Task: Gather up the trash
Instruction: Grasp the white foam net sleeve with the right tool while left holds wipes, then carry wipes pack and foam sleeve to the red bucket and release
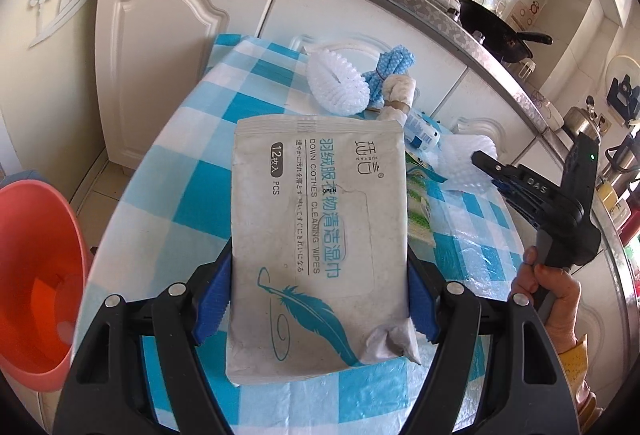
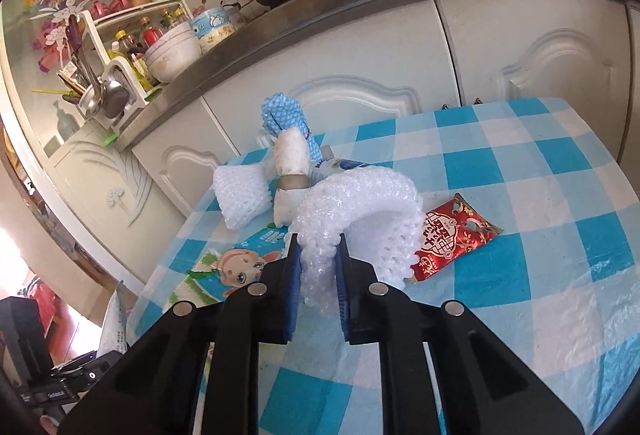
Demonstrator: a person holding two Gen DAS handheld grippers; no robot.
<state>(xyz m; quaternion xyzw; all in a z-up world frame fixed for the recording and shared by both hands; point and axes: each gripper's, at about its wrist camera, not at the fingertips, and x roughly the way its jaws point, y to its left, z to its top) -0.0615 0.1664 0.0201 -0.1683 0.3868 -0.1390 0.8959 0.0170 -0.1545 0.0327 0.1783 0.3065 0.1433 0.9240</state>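
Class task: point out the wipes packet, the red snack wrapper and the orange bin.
wipes packet (image 1: 316, 231), left wrist view, front panel.
red snack wrapper (image 2: 452, 239), right wrist view, printed middle.
orange bin (image 1: 36, 255), left wrist view, inner wall.

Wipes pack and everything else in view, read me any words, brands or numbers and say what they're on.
Wipes pack: "DOWN CLOTHES CLEANING WIPES", "OPEN", "12", "PCS"; its Chinese and Japanese lines are legible.
Right tongs, body: "DAS".
Red snack wrapper: large Chinese characters, partly creased.
Small bottle: letters cut off, unreadable.
Cartoon packet: print too small.

1. Blue-and-white checks: surface (image 2: 500, 171).
2. Grey with teal feather print: wipes pack (image 1: 320, 235).
3. White: foam netting (image 2: 360, 211).
4. Red, patterned: snack wrapper (image 2: 452, 235).
5. Salmon-pink: bin (image 1: 36, 275).
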